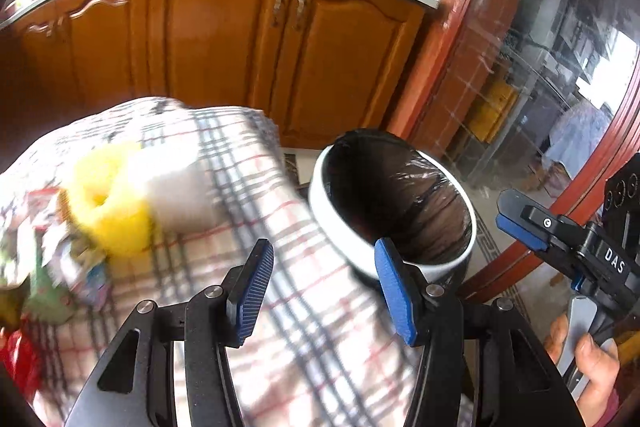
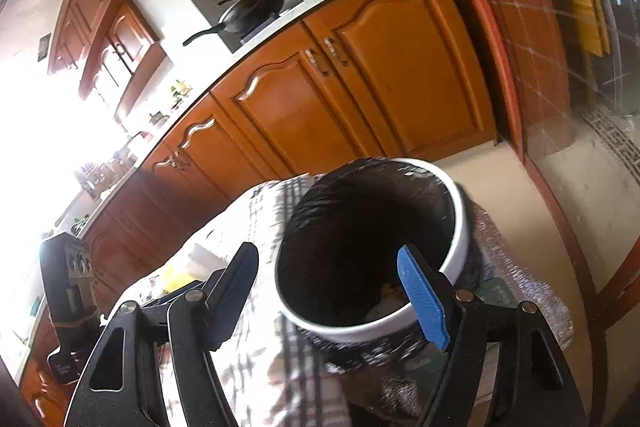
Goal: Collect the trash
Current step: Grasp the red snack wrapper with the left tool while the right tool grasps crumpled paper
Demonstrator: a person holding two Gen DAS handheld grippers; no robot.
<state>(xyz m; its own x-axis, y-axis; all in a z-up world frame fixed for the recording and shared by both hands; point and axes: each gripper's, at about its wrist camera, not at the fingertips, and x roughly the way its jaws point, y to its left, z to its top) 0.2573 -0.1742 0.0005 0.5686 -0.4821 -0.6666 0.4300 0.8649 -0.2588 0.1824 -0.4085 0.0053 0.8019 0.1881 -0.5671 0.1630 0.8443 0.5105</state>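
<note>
Checked cloth covers the counter [image 1: 304, 327] where a yellow scrap [image 1: 108, 203] lies left of the lined bin [image 1: 396, 203]; both claws, left claw [image 1: 320, 291] and right claw [image 2: 328, 299], are held wide apart and empty; a reach for the scrap is judged next.

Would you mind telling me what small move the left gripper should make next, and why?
Probably swing the left gripper left toward the wrappers beside the yellow roll. Its jaws stand open and empty over the checked cloth, the right gripper is also open and empty above the bin, and the blurred litter at the cloth's left edge looks like the nearest trash.
</note>
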